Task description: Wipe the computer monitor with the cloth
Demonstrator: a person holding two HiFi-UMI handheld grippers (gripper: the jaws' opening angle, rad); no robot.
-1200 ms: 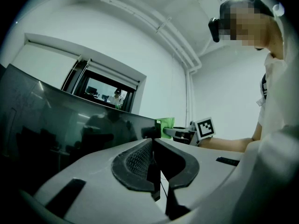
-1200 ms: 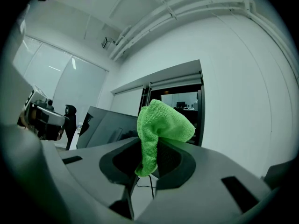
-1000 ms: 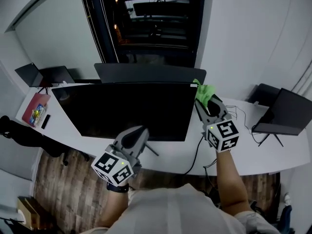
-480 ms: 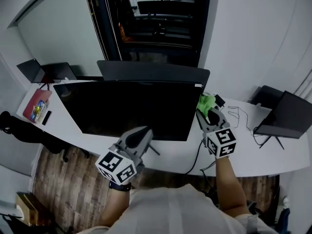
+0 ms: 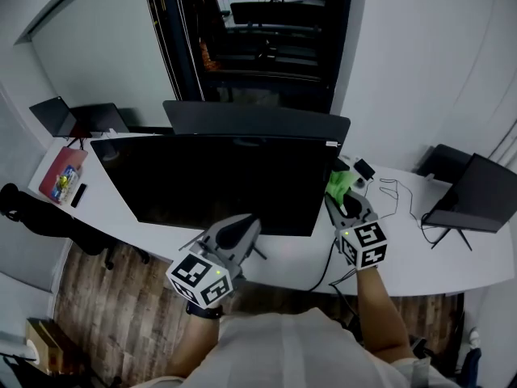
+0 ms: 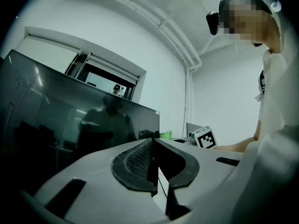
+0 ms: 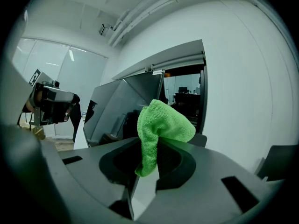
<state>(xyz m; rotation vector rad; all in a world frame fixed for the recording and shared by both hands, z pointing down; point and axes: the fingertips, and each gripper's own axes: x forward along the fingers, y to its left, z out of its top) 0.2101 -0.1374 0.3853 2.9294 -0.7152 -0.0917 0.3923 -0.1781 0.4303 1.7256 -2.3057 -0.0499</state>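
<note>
Left tongs [image 5: 245, 223] hover over the table's [image 5: 101, 210] front edge, just below the monitor [image 5: 214, 180], with jaws pressed together on nothing. The monitor stands mid-table, facing the front edge. Right tongs [image 5: 342, 191], just beside the monitor's right edge, are clamped on the green cloth [image 5: 338, 179].

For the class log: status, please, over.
Right gripper shut on cloth, beside monitor's right edge. Left gripper shut, empty. Nothing in the way.
</note>
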